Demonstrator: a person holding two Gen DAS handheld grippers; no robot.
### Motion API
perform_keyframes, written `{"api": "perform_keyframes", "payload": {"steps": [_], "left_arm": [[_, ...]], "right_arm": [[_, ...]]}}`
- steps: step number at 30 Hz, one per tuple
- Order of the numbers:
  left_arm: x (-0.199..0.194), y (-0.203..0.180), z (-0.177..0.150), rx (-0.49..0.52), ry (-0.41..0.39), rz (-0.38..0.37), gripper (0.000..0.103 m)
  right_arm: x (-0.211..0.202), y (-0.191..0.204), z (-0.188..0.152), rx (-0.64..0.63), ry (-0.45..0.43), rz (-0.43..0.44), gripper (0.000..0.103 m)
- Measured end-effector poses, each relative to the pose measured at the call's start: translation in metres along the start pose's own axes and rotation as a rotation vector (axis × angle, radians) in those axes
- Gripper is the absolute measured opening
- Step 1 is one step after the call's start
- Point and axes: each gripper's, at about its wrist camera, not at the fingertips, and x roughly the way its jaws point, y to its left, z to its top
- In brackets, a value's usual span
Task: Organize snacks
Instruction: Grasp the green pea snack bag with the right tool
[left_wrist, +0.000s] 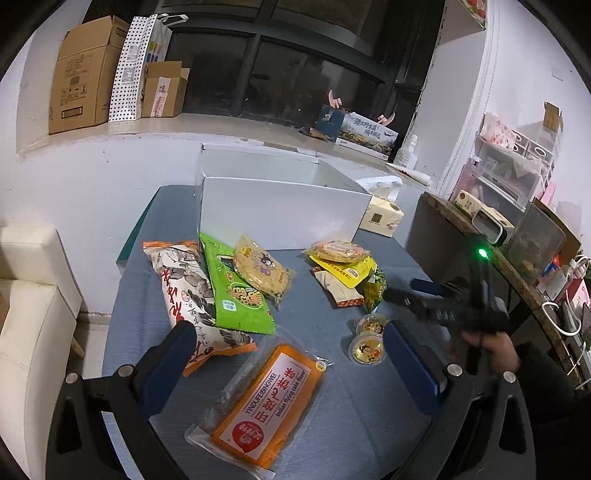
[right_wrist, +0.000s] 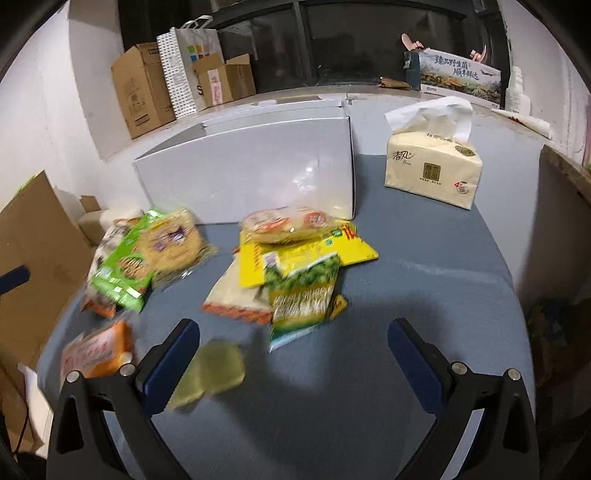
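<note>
Left wrist view is filled low down by the left tool (left_wrist: 288, 354), which is held wide apart with nothing between its fingers, above the grey-blue worktop (left_wrist: 332, 424). Just ahead of it and partly between the fingers, the orange flying cake packet (left_wrist: 269, 402) is seen flat on the cloth, with its long axis running from near-left to far-right, so it lies slanted across the tool's opening. Two small jelly cups (left_wrist: 369, 338) are placed just beside the tool's right finger. Farther on, a long sunflower seed bag (left_wrist: 192, 295), a green snack bag (left_wrist: 236, 291) and a noodle cake packet (left_wrist: 264, 271) are overlapped on the left side, and a second pile with a yellow packet (left_wrist: 349, 269) is found on the right, in front of the open white box (left_wrist: 284, 214). In the right wrist view, which is blurred, the right tool (right_wrist: 293, 356) is also spread wide and empty, and a green-and-yellow snack bag (right_wrist: 303, 301) lies just ahead of its opening. It is judged that the orange packet is nearer to the left tool, and that a turn of the wrist would be needed so the fingers close across its short side.
</note>
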Motion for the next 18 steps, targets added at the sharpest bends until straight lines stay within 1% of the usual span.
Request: {"api": "perform_keyframes", "payload": {"steps": [2, 4, 5, 7, 8, 10, 11, 15, 18], "left_arm": [[0.001, 0.001, -0.001, -0.004, 0.006, 0.002, 0.103], [0.003, 0.001, -0.002, -0.003, 0.013, 0.000, 0.103], [0.004, 0.001, -0.003, -0.003, 0.016, 0.000, 0.103], [0.006, 0.001, -0.005, -0.006, 0.023, -0.001, 0.103], [0.008, 0.001, -0.005, -0.009, 0.028, -0.002, 0.103], [0.011, 0.000, -0.007, -0.009, 0.038, -0.010, 0.103], [0.013, -0.002, -0.008, -0.004, 0.047, -0.018, 0.103], [0.020, -0.015, -0.008, 0.053, 0.072, -0.050, 0.103], [0.034, -0.033, -0.007, 0.126, 0.106, -0.092, 0.103]], "right_arm": [[0.012, -0.009, 0.008, 0.046, 0.005, 0.037, 0.103], [0.029, -0.018, 0.016, 0.080, 0.046, 0.050, 0.103], [0.034, -0.020, 0.017, 0.081, 0.056, 0.059, 0.101], [0.045, -0.023, 0.018, 0.091, 0.102, 0.080, 0.079], [0.049, -0.023, 0.017, 0.086, 0.121, 0.069, 0.060], [0.047, -0.023, 0.017, 0.081, 0.113, 0.080, 0.058], [0.045, -0.023, 0.016, 0.082, 0.104, 0.095, 0.052], [0.026, -0.023, 0.014, 0.075, 0.066, 0.095, 0.052], [-0.002, -0.020, 0.008, 0.068, 0.027, 0.094, 0.052]]}}
